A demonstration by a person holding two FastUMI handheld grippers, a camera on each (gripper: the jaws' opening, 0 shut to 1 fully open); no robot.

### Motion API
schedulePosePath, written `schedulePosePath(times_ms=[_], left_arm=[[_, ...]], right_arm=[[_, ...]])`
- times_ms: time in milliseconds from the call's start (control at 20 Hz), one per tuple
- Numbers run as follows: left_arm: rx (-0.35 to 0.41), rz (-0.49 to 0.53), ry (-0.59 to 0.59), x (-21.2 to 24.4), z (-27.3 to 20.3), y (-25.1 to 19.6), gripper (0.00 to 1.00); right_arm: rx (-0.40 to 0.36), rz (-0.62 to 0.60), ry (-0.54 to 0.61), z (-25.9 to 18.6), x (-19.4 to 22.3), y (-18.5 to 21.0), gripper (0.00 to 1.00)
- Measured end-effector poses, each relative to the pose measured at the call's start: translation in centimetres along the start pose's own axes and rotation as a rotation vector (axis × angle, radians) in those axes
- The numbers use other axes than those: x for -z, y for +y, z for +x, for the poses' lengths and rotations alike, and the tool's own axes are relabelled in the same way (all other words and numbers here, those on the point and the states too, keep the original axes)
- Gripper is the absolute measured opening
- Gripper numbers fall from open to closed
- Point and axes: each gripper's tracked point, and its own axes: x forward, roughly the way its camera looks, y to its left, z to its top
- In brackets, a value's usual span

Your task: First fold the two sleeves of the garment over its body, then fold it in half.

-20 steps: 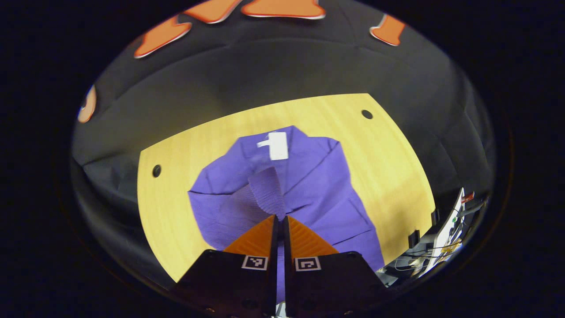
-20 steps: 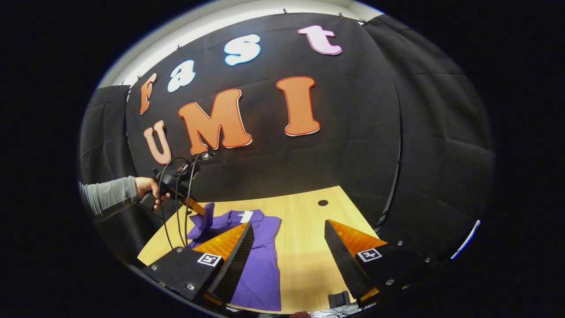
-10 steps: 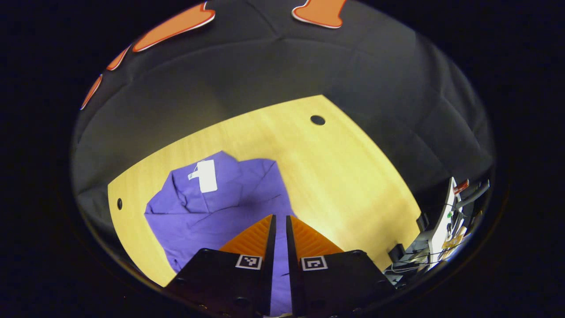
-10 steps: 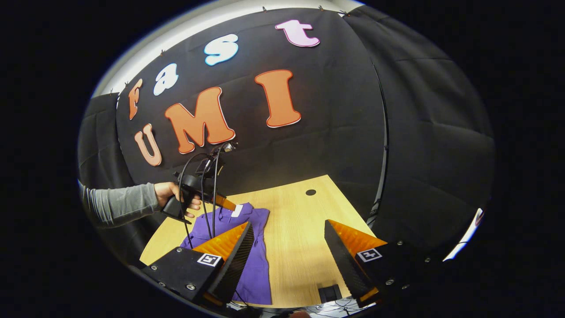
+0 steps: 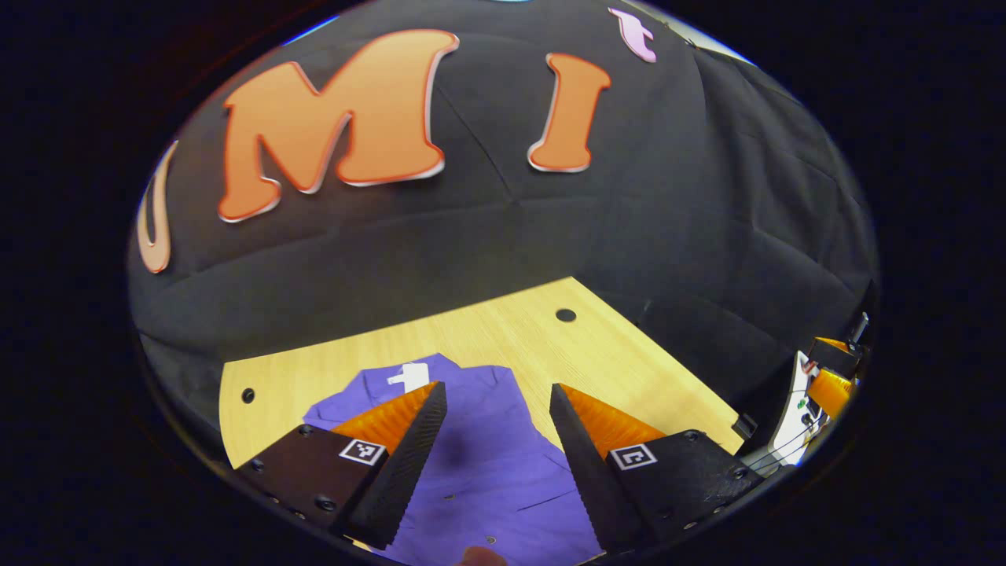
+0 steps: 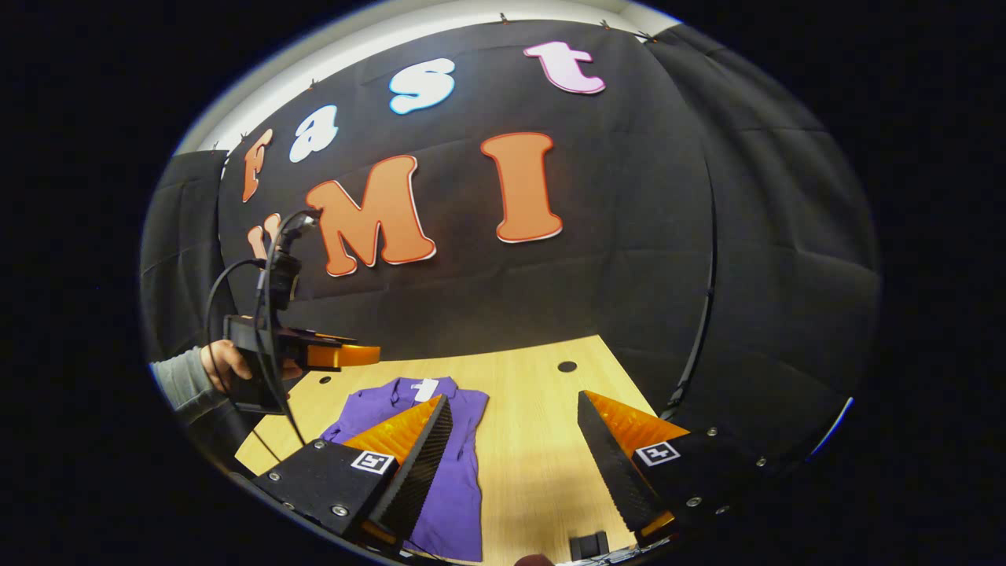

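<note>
A purple shirt [image 5: 491,464] lies flat on the wooden table [image 5: 503,334], a white tag [image 5: 409,376] at its collar on the far side. My left gripper [image 5: 497,464] hangs open above the shirt's body with nothing between its fingers. In the right gripper view the same purple shirt [image 6: 460,440] lies left of centre, narrow, its sleeves folded onto the body. My right gripper [image 6: 512,464] stands open over bare wood beside the shirt's right edge. Farther off at the left, the left gripper [image 6: 346,355] is held up level by a hand [image 6: 220,363] in a grey sleeve.
Round holes [image 5: 565,315] mark the table's far corners. Beyond the table's right edge stands a white device with cables [image 5: 798,409]. Black cloth walls close in behind and on the right. A small black block [image 6: 589,544] sits at the table's near edge.
My left gripper let go of the sleeve, opened, rose and tilted up to level. The sleeve now lies folded on the shirt's body. The right gripper barely moved.
</note>
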Motion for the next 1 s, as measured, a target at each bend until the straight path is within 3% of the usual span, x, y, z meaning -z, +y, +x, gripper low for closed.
schedulePosePath(times_ms=[300, 400, 450, 700, 800, 900, 1000], left_arm=[[-0.188, -0.048, -0.228, -1.4, -9.3, 5.2, 0.88], [-0.261, -0.029, -0.297, -1.1, -12.4, 7.3, 0.91], [-0.295, -0.018, -0.329, -1.0, -14.3, 8.0, 0.91], [-0.417, 0.032, -0.489, 0.4, -22.5, 9.8, 0.91], [-0.448, 0.029, -0.523, 2.5, -24.7, 10.5, 0.99], [-0.471, 0.044, -0.517, 4.3, -25.6, 11.4, 0.96], [-0.484, 0.059, -0.491, 6.4, -26.2, 12.0, 0.96]], right_arm=[[-0.068, -0.078, -0.085, 3.0, -1.6, 6.8, 1.0], [-0.083, -0.094, -0.1, 3.3, -1.5, 8.3, 0.95], [-0.09, -0.097, -0.112, 3.3, -1.5, 9.0, 1.0], [-0.133, -0.103, -0.184, 2.4, -1.3, 11.6, 0.95], [-0.136, -0.13, -0.173, 2.2, 0.2, 12.0, 0.95], [-0.131, -0.142, -0.125, 2.1, 2.2, 11.9, 1.0], [-0.115, -0.141, -0.049, 1.9, 5.2, 11.3, 0.95]])
